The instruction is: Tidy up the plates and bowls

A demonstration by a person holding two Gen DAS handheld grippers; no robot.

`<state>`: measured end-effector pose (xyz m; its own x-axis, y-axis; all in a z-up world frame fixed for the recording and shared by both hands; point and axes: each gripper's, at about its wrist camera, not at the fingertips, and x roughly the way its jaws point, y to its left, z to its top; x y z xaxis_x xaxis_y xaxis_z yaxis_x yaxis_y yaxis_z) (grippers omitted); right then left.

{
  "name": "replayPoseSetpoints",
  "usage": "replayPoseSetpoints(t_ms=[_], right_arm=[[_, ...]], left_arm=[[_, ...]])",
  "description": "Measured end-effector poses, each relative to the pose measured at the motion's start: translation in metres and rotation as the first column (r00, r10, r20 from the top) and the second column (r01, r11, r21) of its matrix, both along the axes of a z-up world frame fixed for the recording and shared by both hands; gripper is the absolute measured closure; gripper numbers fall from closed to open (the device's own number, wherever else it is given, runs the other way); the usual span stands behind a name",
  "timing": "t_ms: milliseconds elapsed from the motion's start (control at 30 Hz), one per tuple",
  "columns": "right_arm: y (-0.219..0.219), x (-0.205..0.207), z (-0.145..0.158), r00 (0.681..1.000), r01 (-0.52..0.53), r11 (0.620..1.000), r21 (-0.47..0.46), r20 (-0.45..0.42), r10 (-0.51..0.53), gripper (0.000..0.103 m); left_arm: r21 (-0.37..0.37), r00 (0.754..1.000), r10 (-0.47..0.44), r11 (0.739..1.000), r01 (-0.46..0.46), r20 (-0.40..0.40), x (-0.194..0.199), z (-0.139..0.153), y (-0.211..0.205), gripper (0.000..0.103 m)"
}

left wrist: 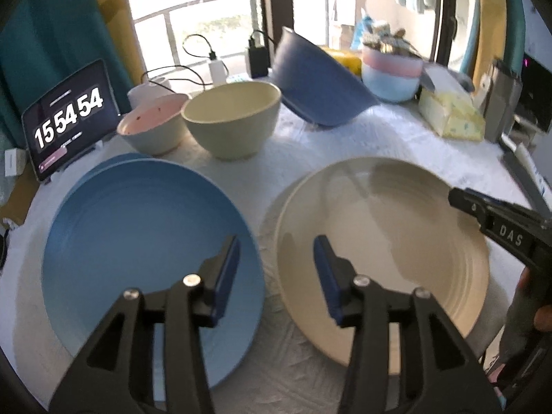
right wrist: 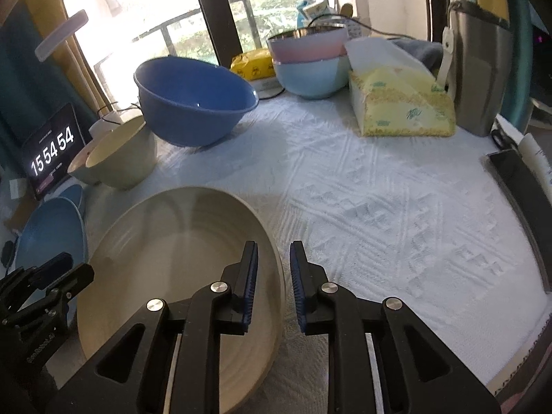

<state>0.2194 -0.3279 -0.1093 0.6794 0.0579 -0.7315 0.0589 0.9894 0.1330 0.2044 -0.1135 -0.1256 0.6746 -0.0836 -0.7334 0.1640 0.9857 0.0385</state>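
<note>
A beige plate (left wrist: 386,241) lies on the white cloth beside a light blue plate (left wrist: 145,241), which rests on a second blue plate. My left gripper (left wrist: 276,245) hangs open over the gap between the two plates, with nothing between its fingers. My right gripper (right wrist: 274,246) straddles the right rim of the beige plate (right wrist: 179,276); its jaws stand slightly apart and the pads do not press on the rim. Behind stand a pink-lined bowl (left wrist: 151,127), a cream bowl (left wrist: 234,117) and a tilted dark blue bowl (left wrist: 317,86).
A tablet showing a clock (left wrist: 69,117) leans at the back left. Stacked pink and light blue bowls (right wrist: 310,65), a tissue pack (right wrist: 400,103) and a grey container (right wrist: 479,79) line the back right. Bare cloth (right wrist: 379,207) spreads right of the beige plate.
</note>
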Motion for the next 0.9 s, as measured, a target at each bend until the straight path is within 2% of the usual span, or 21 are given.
replayPoseSetpoints(t_ms=[400, 633, 900], right_arm=[[0.028, -0.014, 0.024, 0.998, -0.031, 0.999, -0.045, 0.059, 0.033, 0.076], [0.056, -0.016, 0.033, 0.994, -0.079, 0.994, -0.072, 0.072, 0.084, 0.076], [0.097, -0.013, 0.035, 0.985, -0.155, 0.983, -0.094, 0.065, 0.162, 0.076]], left_arm=[[-0.094, 0.993, 0.067, 0.994, -0.058, 0.093, -0.02, 0.023, 0.04, 0.056], [-0.115, 0.98, 0.123, 0.988, -0.105, 0.155, -0.032, 0.034, 0.072, 0.056], [-0.146, 0.966, 0.199, 0.973, -0.176, 0.164, -0.037, 0.033, 0.116, 0.056]])
